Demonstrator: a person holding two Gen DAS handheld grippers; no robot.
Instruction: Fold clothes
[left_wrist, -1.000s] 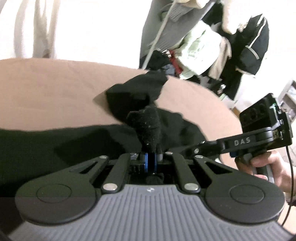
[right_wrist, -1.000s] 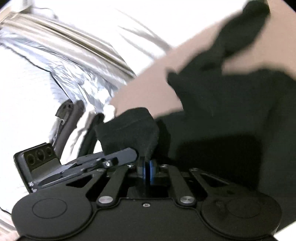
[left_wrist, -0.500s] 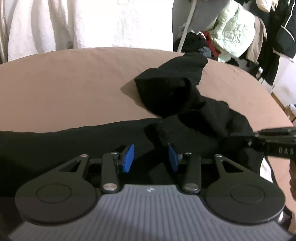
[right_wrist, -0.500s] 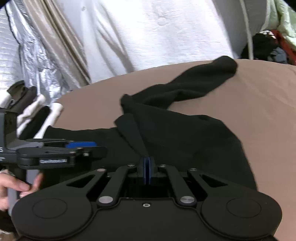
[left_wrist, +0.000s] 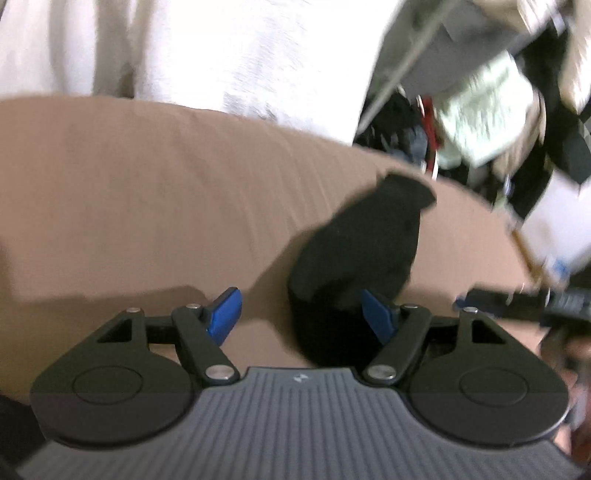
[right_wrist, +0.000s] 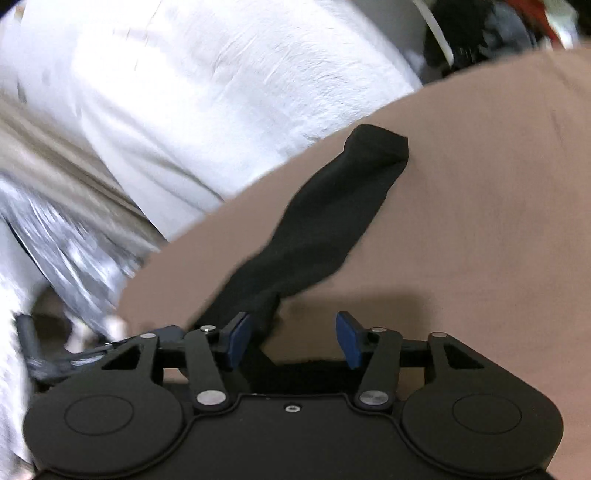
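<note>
A black garment lies on the brown surface (left_wrist: 147, 206). In the left wrist view a folded black sleeve (left_wrist: 362, 240) stretches away from my left gripper (left_wrist: 301, 314). Its jaws are opening, and the cloth sits loose beside the right blue pad (left_wrist: 376, 314), not pinched. In the right wrist view a long black sleeve (right_wrist: 332, 218) runs up and to the right from my right gripper (right_wrist: 293, 339). Those jaws are opening too; cloth brushes the left blue pad (right_wrist: 238, 339) but lies free. The picture is motion-blurred.
White cloth (right_wrist: 203, 92) hangs behind the brown surface. Clothes are heaped on a rack (left_wrist: 498, 110) at the far right. Crinkled silver sheeting (right_wrist: 74, 229) shows at the left. The other gripper's black tip (left_wrist: 517, 299) pokes in at the right of the left wrist view.
Both grippers, shut on black cloth a second ago, have opened and let it go. Both cameras have swung sideways, so the garment's main body has dropped out of view and only the sleeve remains.
</note>
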